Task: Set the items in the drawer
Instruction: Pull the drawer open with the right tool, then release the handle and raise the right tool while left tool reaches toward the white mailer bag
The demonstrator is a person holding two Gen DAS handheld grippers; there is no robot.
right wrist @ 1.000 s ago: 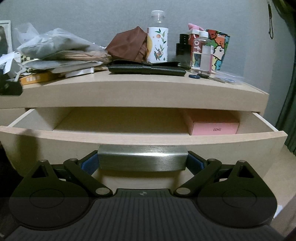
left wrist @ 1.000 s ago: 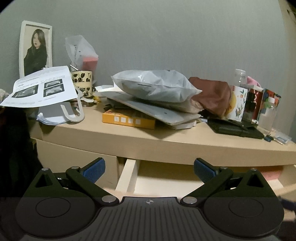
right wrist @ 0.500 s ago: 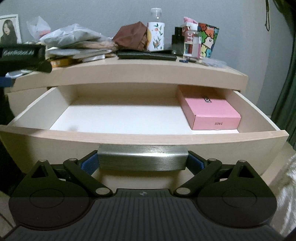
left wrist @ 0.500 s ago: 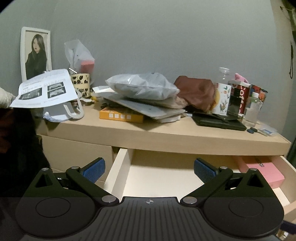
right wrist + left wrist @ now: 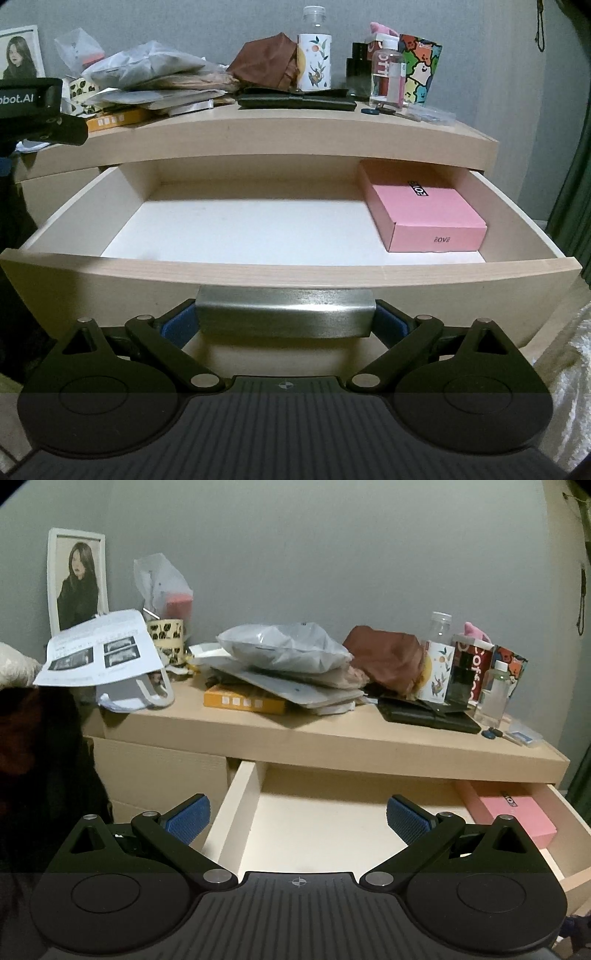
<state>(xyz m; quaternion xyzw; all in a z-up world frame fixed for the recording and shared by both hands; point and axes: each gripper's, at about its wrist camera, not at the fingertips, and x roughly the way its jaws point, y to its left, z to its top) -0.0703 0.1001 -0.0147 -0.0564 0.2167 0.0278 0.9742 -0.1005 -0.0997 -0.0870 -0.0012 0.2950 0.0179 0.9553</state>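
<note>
Metal handle (image 5: 284, 312) is clamped by right gripper (image 5: 284, 325); drawer (image 5: 288, 273) should be released squarely. Left gripper (image 5: 298, 818) is spread wide, empty.

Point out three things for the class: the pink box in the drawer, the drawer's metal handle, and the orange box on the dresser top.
pink box (image 5: 417, 201), right wrist view, middle of its lid.
metal handle (image 5: 284, 310), right wrist view, centre of its front face.
orange box (image 5: 240, 701), left wrist view, its front side.

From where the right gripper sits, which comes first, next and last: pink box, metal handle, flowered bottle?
1. Metal handle, between the right gripper's fingers.
2. Pink box, inside the drawer, right side.
3. Flowered bottle, on the dresser top, at the back.
</note>
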